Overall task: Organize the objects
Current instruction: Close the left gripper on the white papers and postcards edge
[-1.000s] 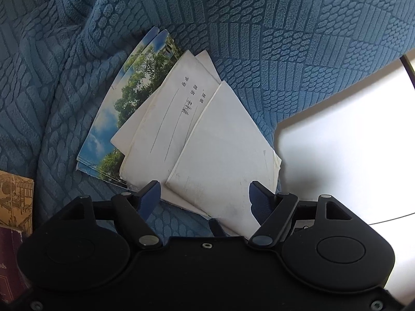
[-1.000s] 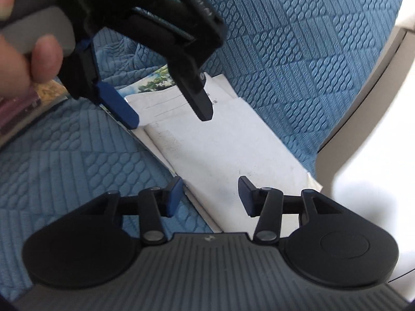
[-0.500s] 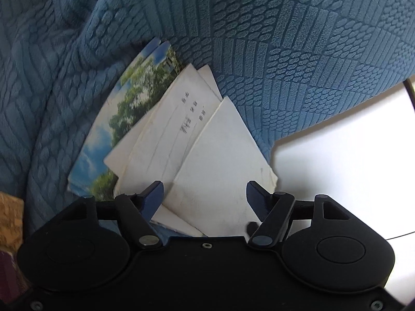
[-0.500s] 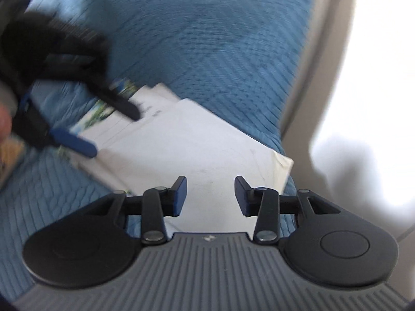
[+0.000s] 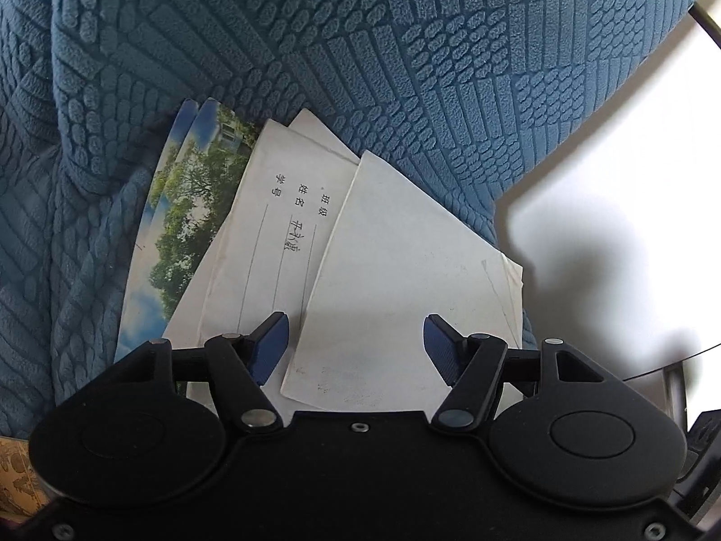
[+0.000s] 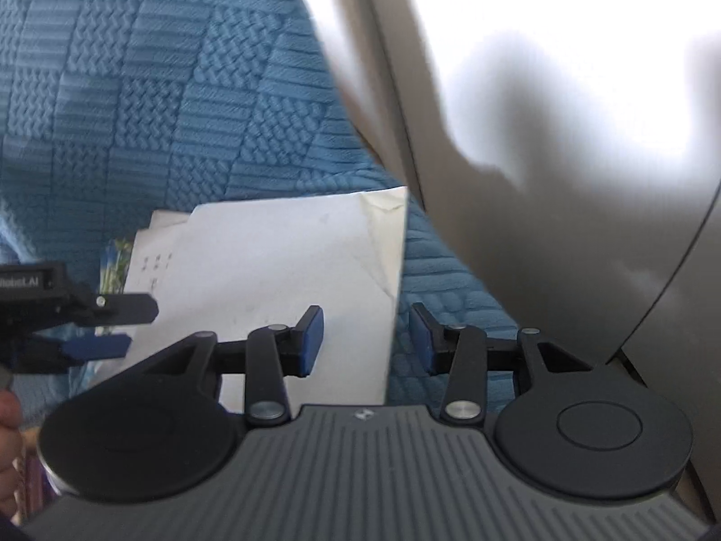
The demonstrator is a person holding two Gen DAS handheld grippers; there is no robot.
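Observation:
Several thin booklets lie fanned on a blue textured sofa cover (image 5: 405,67). The plain white booklet (image 5: 405,270) is on top, over one with handwritten lines (image 5: 270,243) and two with a tree-and-sky cover (image 5: 180,225). My left gripper (image 5: 356,338) hovers over the near end of the white booklet. Its jaws are closing, with the booklet lying between and below the fingers, and the pads do not press it. My right gripper (image 6: 367,329) is open, and the right edge of the white booklet (image 6: 279,261) runs between its fingers. The left gripper (image 6: 126,327) shows at the left of the right wrist view.
The sofa cover (image 6: 135,90) ends at a beige frame (image 6: 396,90), with bright floor (image 5: 631,158) beyond. A patterned book (image 5: 13,473) lies at the lower left. A person's hand (image 6: 6,428) holds the left gripper.
The right gripper has rolled and slid to the right edge of the stack. The left gripper has moved in over the white booklet, and its fingers have narrowed.

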